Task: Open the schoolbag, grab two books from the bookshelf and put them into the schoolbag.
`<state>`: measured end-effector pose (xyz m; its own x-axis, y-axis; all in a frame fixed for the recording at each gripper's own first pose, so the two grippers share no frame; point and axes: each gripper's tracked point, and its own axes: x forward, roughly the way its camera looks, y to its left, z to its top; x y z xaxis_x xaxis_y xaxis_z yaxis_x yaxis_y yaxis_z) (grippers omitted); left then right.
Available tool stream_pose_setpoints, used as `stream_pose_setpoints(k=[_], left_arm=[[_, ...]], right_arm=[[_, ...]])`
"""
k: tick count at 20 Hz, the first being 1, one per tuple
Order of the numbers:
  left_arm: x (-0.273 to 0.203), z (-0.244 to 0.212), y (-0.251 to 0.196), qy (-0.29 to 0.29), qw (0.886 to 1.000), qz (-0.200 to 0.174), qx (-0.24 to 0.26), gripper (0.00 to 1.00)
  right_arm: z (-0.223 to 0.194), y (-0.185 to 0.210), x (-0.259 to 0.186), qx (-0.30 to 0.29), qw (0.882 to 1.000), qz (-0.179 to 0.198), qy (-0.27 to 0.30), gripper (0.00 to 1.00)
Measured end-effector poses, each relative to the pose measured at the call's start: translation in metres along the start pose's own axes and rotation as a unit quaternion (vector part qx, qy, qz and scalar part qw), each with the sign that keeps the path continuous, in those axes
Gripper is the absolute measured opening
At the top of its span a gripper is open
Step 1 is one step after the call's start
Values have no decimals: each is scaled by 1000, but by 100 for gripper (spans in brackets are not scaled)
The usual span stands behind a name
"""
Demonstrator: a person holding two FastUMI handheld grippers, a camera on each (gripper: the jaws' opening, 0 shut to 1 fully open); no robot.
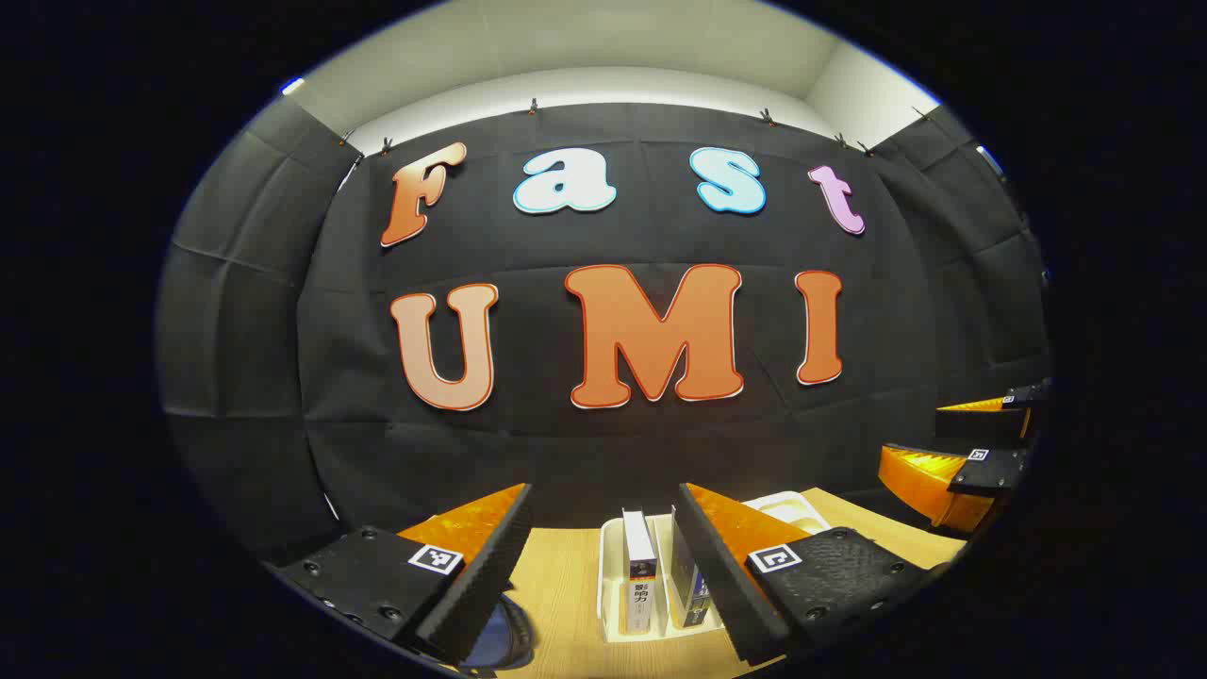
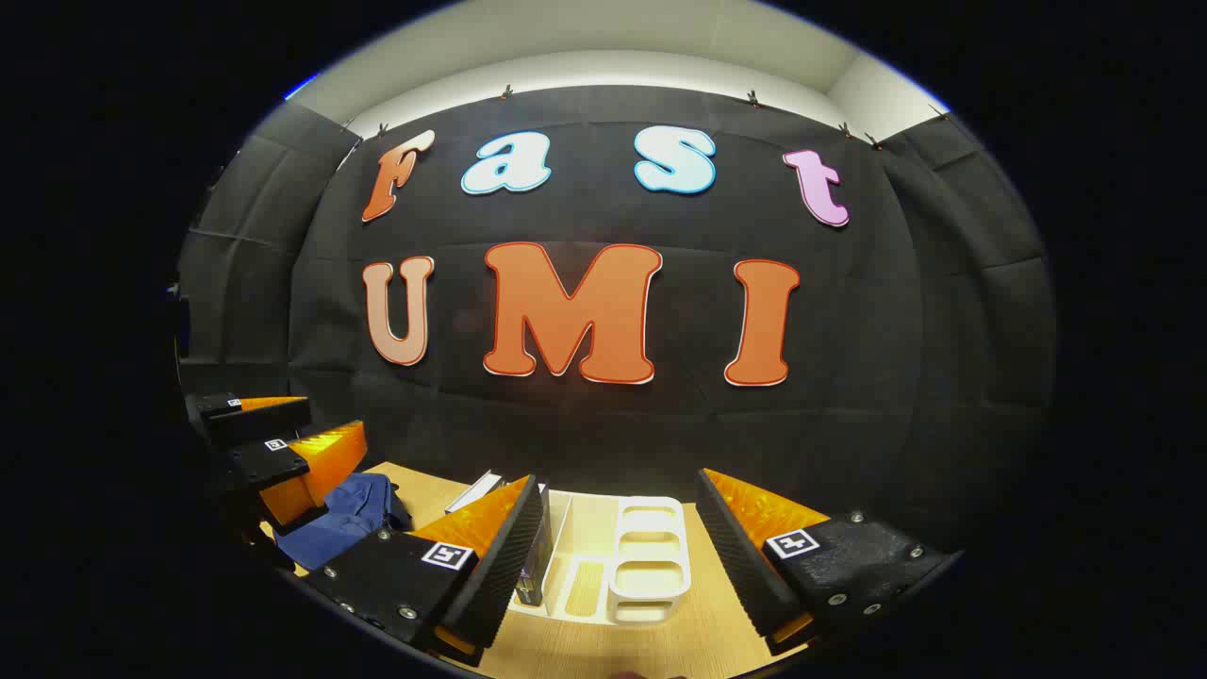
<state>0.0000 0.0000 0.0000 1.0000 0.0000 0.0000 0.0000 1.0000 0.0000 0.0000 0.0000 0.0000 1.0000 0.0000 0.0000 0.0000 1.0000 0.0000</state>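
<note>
In the left gripper view, two upright books [image 1: 639,577] [image 1: 686,575] stand in a white rack [image 1: 608,566] on the wooden table, just beyond and below my left gripper [image 1: 603,495], which is open and holds nothing. A bit of the blue schoolbag [image 1: 500,637] peeks out under its left finger. My right gripper [image 2: 620,483] is open too and hangs over the white rack [image 2: 651,556]. A dark book [image 2: 533,556] stands half hidden behind its left finger. The blue schoolbag [image 2: 344,528] lies at the left, below the left gripper [image 2: 273,453].
The wooden table [image 1: 566,585] runs back to the black cloth wall. The right gripper [image 1: 981,453] shows at the far right edge of the left gripper view, its fingers apart. The rack's right-hand compartments [image 2: 651,580] hold nothing.
</note>
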Motion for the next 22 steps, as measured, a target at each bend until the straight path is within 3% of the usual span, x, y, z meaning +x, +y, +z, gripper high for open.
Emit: stream_pose_setpoints(k=[11, 22], left_arm=[[-6, -2, 0, -3, 1000, 2, 8, 94], [-6, -7, -20, 10, 1000, -24, 10, 95]], right_arm=[[-2, 2, -5, 0, 1000, -2, 4, 97], [-4, -3, -13, 1, 1000, 0, 5, 97]])
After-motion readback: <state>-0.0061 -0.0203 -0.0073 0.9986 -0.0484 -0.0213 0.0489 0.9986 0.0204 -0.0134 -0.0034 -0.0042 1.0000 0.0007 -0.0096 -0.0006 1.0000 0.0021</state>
